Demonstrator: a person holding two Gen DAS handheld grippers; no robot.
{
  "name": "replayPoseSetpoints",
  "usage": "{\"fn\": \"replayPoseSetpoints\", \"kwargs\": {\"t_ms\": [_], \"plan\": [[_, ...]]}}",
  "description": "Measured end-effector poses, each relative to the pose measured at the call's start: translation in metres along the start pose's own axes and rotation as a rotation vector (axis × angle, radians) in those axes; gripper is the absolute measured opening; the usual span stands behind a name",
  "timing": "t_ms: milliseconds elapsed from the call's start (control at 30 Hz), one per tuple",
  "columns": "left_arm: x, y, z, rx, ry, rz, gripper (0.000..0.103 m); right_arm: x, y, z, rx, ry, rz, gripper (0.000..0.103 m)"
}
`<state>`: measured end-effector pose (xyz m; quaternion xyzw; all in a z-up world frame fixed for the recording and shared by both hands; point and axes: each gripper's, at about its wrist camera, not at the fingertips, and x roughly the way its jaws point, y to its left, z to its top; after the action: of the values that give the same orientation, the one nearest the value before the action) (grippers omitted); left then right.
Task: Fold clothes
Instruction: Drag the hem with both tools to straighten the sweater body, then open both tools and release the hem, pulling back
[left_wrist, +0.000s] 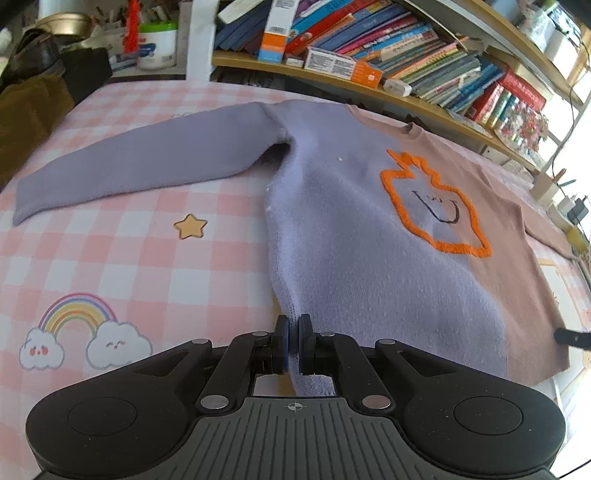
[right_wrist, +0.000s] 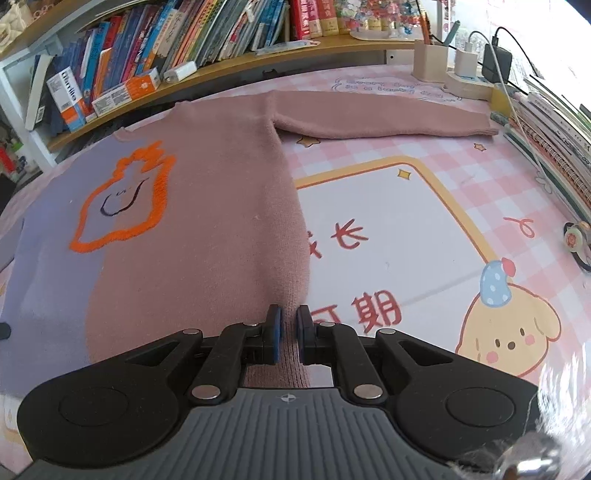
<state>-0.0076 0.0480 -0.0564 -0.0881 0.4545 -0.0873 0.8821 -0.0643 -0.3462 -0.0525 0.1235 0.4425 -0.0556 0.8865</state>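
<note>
Between the left gripper (left_wrist: 294, 341) pads sits the lilac hem corner of the sweater (left_wrist: 369, 221), pinched tight; the right gripper (right_wrist: 288, 332) likewise clamps the pink hem corner. Ahead of both, the sweater lies flat on the pink checked tablecloth (left_wrist: 129, 258), sleeves outstretched. Beyond stands the bookshelf (right_wrist: 184, 40).

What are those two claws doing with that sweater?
A person is folding a sweater laid flat on the pink checked cloth. The left claw pinches the purple bottom corner, and the right claw pinches the pink bottom corner. Both sleeves are spread out, so no fold is made yet.
</note>
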Motion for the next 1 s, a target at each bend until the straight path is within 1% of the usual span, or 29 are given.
{"fn": "replayPoseSetpoints", "kwargs": {"t_ms": [100, 167, 267, 467, 567, 600, 633, 700, 733, 767, 833, 900, 933, 1000], "plan": [[-0.008, 0.000, 0.001, -0.030, -0.008, -0.032, 0.004, -0.002, -0.003, -0.001, 0.019, 0.002, 0.005, 0.009], [-0.009, -0.004, 0.003, -0.020, -0.006, -0.041, 0.004, -0.003, -0.003, 0.000, 0.020, 0.000, -0.002, 0.010], [-0.005, -0.004, 0.002, -0.015, 0.002, -0.027, 0.004, -0.001, -0.004, 0.000, 0.021, 0.001, -0.012, 0.013], [-0.001, 0.001, 0.000, -0.021, 0.008, -0.024, 0.005, 0.000, -0.002, -0.001, 0.017, -0.006, -0.024, 0.013], [0.000, 0.000, -0.001, -0.009, 0.004, -0.021, 0.006, -0.001, -0.001, -0.003, 0.020, -0.011, -0.035, 0.018], [-0.001, 0.000, -0.001, -0.004, 0.003, -0.017, 0.010, -0.002, 0.000, -0.003, 0.021, -0.013, -0.041, 0.023], [-0.002, -0.001, -0.001, 0.003, 0.002, -0.014, 0.011, -0.003, 0.001, -0.003, 0.023, -0.016, -0.049, 0.031], [-0.007, -0.004, -0.002, 0.023, -0.007, -0.013, 0.016, -0.008, 0.003, -0.004, 0.027, -0.031, -0.059, 0.038], [-0.009, -0.006, -0.003, 0.033, -0.012, -0.012, 0.017, -0.011, 0.005, -0.005, 0.029, -0.039, -0.061, 0.045], [-0.012, -0.007, -0.003, 0.043, -0.018, -0.012, 0.020, -0.014, 0.007, -0.005, 0.028, -0.049, -0.066, 0.049], [-0.020, -0.012, -0.005, 0.065, -0.040, -0.014, 0.024, -0.022, 0.014, -0.007, 0.021, -0.069, -0.077, 0.063], [-0.027, -0.015, -0.007, 0.083, -0.062, -0.014, 0.033, -0.030, 0.022, -0.009, 0.007, -0.090, -0.087, 0.071], [-0.031, -0.017, -0.009, 0.089, -0.076, -0.015, 0.034, -0.035, 0.028, -0.011, -0.004, -0.100, -0.093, 0.075], [-0.039, -0.020, -0.012, 0.095, -0.093, -0.012, 0.043, -0.043, 0.038, -0.016, -0.021, -0.114, -0.111, 0.081]]}}
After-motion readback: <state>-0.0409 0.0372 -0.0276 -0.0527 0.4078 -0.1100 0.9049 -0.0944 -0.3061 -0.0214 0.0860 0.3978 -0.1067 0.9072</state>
